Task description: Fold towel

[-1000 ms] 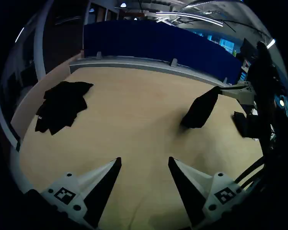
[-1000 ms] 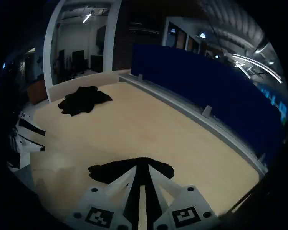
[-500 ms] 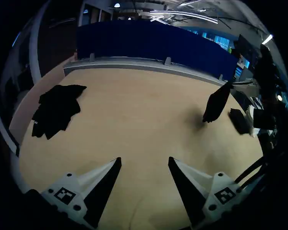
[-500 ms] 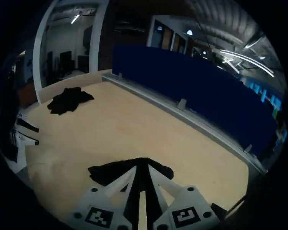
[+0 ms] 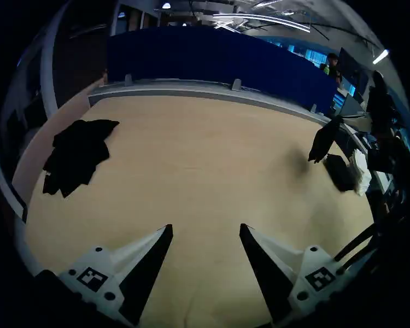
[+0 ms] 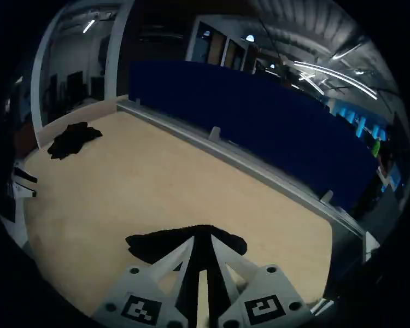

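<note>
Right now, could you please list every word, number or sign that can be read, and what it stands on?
None can be read. The square markers on the left gripper and on the right gripper carry black-and-white patterns, not letters or digits.
Anything in the dim background is too blurred to read.

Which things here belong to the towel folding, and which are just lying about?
In the job: black towel pinched in the right gripper; open left gripper; wooden table.
Lying about: black cloth heap; blue partition; dark item near the table edge.
</note>
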`<state>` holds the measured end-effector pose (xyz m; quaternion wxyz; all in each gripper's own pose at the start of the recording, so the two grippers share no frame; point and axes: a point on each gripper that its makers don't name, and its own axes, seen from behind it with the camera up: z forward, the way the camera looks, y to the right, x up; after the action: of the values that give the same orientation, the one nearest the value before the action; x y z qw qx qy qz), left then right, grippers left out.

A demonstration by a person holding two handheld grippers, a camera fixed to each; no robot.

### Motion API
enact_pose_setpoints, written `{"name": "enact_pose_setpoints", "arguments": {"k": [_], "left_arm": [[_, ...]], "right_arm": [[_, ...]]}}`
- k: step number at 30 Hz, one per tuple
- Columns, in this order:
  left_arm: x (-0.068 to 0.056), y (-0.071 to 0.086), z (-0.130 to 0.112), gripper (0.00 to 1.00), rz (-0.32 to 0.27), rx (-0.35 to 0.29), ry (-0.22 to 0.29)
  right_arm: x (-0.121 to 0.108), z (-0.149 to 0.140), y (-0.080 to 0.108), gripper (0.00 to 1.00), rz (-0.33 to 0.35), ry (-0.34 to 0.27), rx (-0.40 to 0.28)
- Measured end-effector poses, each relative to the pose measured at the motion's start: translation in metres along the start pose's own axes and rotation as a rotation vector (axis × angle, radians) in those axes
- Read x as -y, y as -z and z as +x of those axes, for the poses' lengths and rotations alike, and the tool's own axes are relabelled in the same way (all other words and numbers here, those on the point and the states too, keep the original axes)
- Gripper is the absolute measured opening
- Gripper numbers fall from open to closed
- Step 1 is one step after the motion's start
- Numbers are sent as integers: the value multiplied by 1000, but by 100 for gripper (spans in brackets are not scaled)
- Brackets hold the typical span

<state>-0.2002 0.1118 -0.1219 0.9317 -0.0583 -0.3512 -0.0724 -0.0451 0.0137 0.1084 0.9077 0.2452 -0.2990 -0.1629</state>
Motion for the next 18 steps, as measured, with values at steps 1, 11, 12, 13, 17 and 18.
{"name": "enact_pose_setpoints", "arguments": {"k": [1,11,12,13,17,18], "left_arm": [[-1,0,0,90,1,1,-2],[-4,-3,1,90,14,7,-9],[-3,-3,1,90,16,7,-8],[-3,-3,1,90,18,7,-8],[-2,-2,1,90,24,10,-7],[-2,-2,1,90,25,11,-7]], "right_arm": [[-7,-1,1,6,-5,-1,3],[-74,-14,3,6,-58,-12,41],[-81,-16,4,6,-63,-12,47],[-85,-18,4,6,-69,-14,51],[-102,-23,4,6,-85,-22,65],[-105,-24,4,6,-88,-25,68]]}}
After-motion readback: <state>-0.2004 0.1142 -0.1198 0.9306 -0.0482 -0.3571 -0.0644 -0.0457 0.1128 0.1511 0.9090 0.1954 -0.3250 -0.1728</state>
